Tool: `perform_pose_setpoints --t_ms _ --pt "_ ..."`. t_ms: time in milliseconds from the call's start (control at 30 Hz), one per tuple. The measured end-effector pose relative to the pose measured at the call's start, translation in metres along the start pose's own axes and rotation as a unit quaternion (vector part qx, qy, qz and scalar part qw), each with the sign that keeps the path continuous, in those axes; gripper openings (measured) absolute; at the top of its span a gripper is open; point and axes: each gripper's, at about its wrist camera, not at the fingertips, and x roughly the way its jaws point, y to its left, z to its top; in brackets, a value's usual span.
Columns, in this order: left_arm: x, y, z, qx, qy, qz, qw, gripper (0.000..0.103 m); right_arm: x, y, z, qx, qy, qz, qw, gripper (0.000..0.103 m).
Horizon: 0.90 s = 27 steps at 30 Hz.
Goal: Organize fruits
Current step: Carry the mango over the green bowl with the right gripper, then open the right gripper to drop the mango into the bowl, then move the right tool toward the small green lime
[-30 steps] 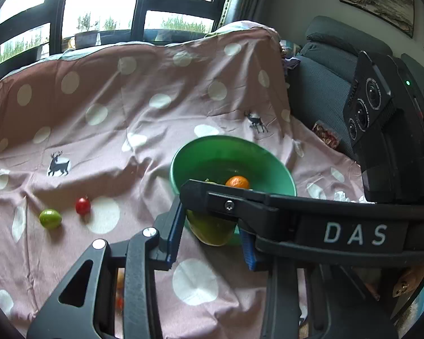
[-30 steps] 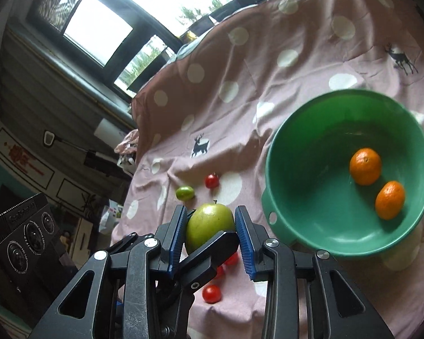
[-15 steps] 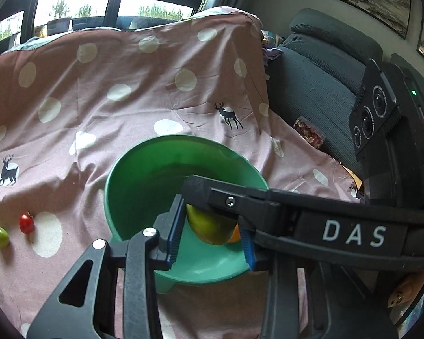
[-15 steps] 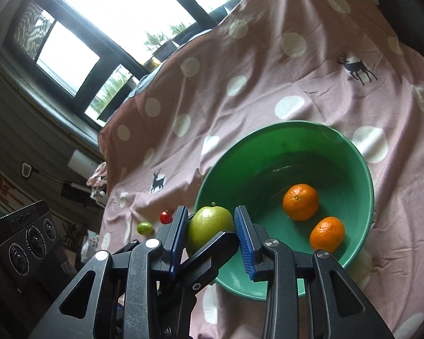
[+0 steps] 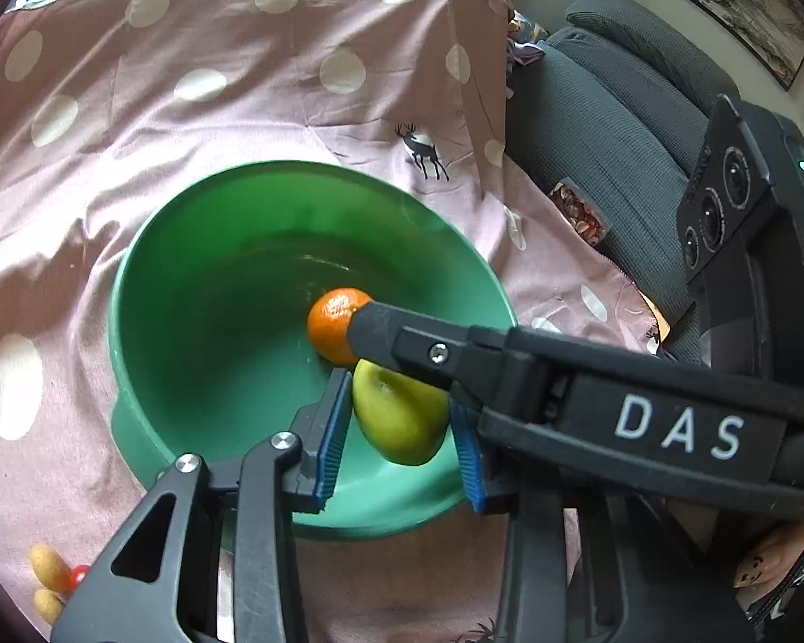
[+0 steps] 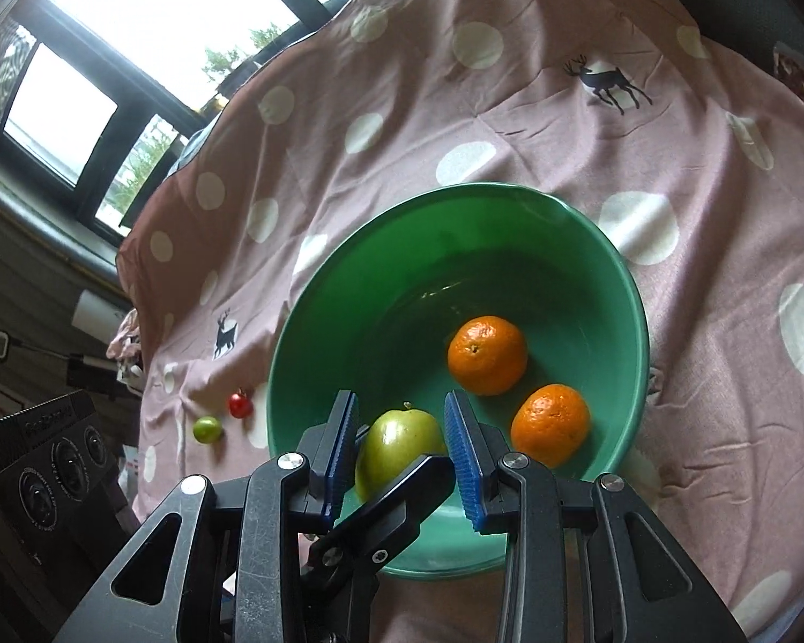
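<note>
And the carry is over: the round green apple (image 5: 396, 423) that was out above the pink polka-dot cloth (image 6: 563, 161) a second ago is now over the deep green plastic bowl (image 5: 134, 268). The rim has slid in under both claws.

The left gripper (image 5: 399, 402) has its blue ribbed pads pressed on the apple from either side, clamped. The right gripper (image 6: 401, 407) brackets the same apple. One pad is tight to the skin, but a sliver of shadow sits by the other, so I cannot tell if it is truly gripping. Each claw's black finger crosses in front of the other's view.

Just ahead of the claws and lower down, two orange mandarins (image 6: 486, 354) rest on the bowl floor. The nearer one lies just right of the right claw's tips. Well off to the left on the cloth wait a small red cherry tomato (image 6: 239, 404) and a small round green fruit (image 6: 207, 428).

My read: transport is done and release is next. The apple looks to be dropping near the bowl's front wall, so a gentle let-go should spare the mandarins.
</note>
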Motion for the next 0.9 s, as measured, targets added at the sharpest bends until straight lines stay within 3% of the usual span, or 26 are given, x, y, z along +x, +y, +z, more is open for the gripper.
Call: perform_pose_setpoints --t_ms 100,167,267,333,433,500,600,733,900 --pt "-0.003 -0.002 -0.003 0.006 -0.01 0.012 0.9999 0.036 0.0 0.0 -0.001 -0.002 0.002 -0.01 1.0 0.038" --pt "-0.008 0.002 -0.002 -0.01 -0.009 -0.003 0.9999 0.039 -0.003 0.0 -0.002 -0.005 -0.005 -0.022 1.0 0.038" --pt "-0.024 0.006 -0.003 -0.024 -0.024 -0.01 0.9994 0.055 -0.008 0.001 -0.002 -0.003 -0.016 -0.013 1.0 0.039" --pt "-0.04 0.009 -0.005 -0.026 -0.042 -0.007 0.9988 0.064 -0.013 0.003 -0.002 -0.006 -0.028 -0.009 1.0 0.053" --pt "-0.071 0.02 -0.011 -0.045 -0.075 0.018 0.996 0.075 -0.02 0.01 -0.003 -0.017 -0.048 -0.011 0.999 0.064" --pt "-0.094 0.029 -0.017 -0.059 -0.101 0.059 0.9913 0.077 -0.022 0.016 -0.003 -0.026 -0.055 -0.012 0.998 0.065" --pt "-0.127 0.044 -0.03 -0.081 -0.134 0.116 0.9808 0.09 -0.022 0.025 -0.005 -0.031 -0.068 -0.007 0.997 0.072" --pt "-0.165 0.073 -0.052 -0.112 -0.155 0.155 0.9692 0.097 -0.019 0.04 -0.009 -0.045 -0.079 -0.004 0.996 0.08" --pt "-0.201 0.117 -0.091 -0.18 -0.186 0.197 0.9456 0.099 -0.016 0.058 -0.015 -0.063 -0.096 -0.007 0.993 0.08"
